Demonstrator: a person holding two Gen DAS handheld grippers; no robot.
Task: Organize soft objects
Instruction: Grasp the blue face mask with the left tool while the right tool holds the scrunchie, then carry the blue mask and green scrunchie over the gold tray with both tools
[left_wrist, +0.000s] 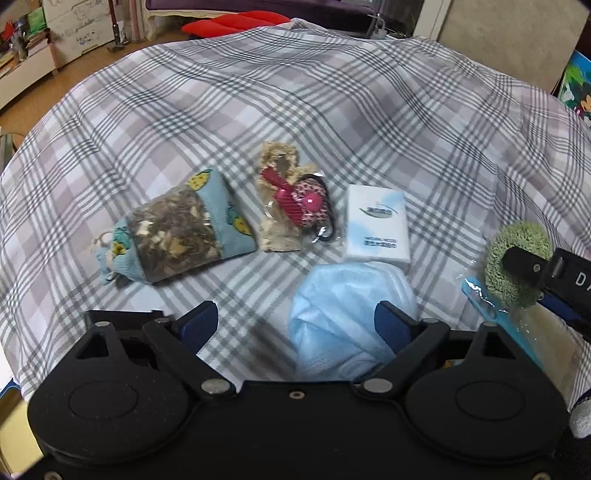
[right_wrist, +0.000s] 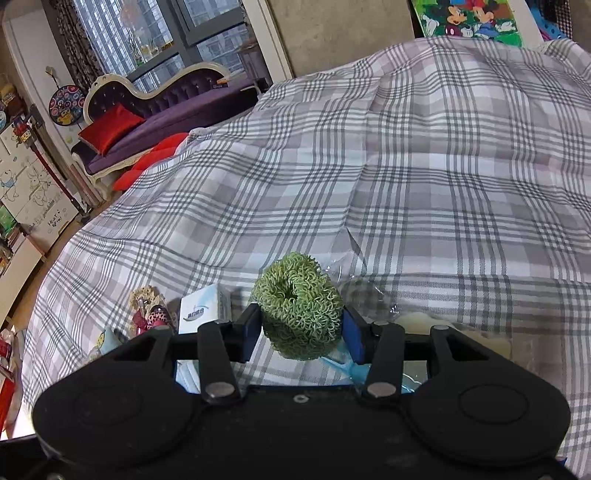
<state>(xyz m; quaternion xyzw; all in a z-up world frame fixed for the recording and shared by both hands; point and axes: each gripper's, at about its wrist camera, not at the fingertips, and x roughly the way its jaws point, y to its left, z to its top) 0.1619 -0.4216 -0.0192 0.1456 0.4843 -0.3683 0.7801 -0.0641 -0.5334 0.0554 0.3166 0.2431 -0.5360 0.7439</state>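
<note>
Right gripper (right_wrist: 300, 326) pinching green scrunchie (right_wrist: 299, 306), lifted above checked bedspread (right_wrist: 424, 177). Left gripper (left_wrist: 295, 325) spread wide, nothing between pads, low over blue face mask (left_wrist: 332, 314).

Risks:
- Scrunchie springy, may squirm out of pinch.
- Right-hand pad already over mask; closing could snag bedspread too.

Left view only: herb pouch (left_wrist: 177, 229) at 10 o'clock, bow hair tie (left_wrist: 303, 206) at 12, tissue pack (left_wrist: 376, 229) at 1. Right view only: pads squeezing scrunchie.
</note>
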